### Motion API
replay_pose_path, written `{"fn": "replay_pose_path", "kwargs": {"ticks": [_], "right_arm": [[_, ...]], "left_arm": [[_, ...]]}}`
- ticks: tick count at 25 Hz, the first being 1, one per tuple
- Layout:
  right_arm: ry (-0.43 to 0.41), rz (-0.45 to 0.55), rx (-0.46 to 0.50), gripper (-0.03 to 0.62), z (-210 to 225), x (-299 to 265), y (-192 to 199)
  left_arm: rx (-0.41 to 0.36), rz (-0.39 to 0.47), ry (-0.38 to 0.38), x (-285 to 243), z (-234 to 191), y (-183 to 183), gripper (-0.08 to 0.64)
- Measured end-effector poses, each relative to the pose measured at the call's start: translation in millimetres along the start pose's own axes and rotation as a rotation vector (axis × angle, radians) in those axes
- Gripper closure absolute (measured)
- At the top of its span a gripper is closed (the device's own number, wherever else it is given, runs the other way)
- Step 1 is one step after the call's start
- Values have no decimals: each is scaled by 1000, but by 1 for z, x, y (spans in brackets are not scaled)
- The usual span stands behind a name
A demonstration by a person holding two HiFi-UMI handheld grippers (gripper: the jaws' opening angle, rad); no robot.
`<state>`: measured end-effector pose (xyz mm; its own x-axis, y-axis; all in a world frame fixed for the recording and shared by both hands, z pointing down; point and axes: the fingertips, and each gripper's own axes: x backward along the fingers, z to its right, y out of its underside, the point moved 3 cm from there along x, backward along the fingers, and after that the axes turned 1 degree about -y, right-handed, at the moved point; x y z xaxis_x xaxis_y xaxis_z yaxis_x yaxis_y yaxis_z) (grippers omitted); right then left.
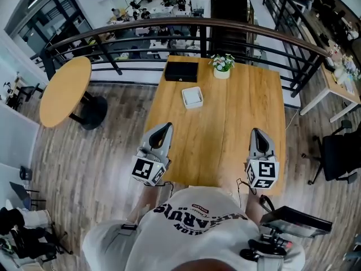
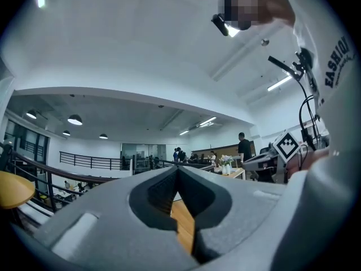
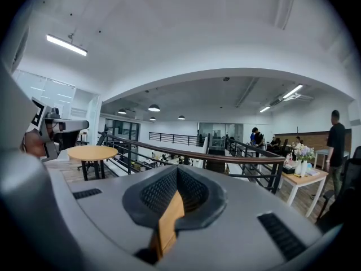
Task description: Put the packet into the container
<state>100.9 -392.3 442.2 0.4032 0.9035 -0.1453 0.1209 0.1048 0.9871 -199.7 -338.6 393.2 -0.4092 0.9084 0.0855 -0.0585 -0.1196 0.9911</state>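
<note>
At the far left a round wooden table [image 1: 65, 91] stands on the plank floor, well apart from the work. Next comes the left gripper [image 1: 167, 126], held low over the near edge of the long wooden table [image 1: 237, 123]. Its jaws are pressed together, with nothing between them. Beyond it, against the far edge, lies a flat black box [image 1: 181, 71], probably the container, though whether it is open or lidded I cannot tell. Just nearer than the box and a little right of it sits the white square packet [image 1: 192, 97], flat on the bare wood and out of reach of both grippers. It looks light and thin, likely pliable rather than stiff, and apt to skate on the smooth top. The surer hold would be across two opposite edges, or at a corner once it tips up. A small pot of flowers [image 1: 221, 65] stands near the box, close enough to knock over on the way in. The right gripper [image 1: 255, 132] is likewise closed and empty. The table butts against a curved railing [image 1: 169, 24] – a balcony over an open office – with another desk [image 1: 338, 86] at the right.
</note>
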Motion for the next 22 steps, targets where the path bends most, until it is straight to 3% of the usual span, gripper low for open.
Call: {"fn": "replay_pose_path", "kwargs": {"ticks": [22], "right_arm": [[8,-27,5,583,0,20,11]], "left_arm": [[90,-19,94,0,17,14,560]]}}
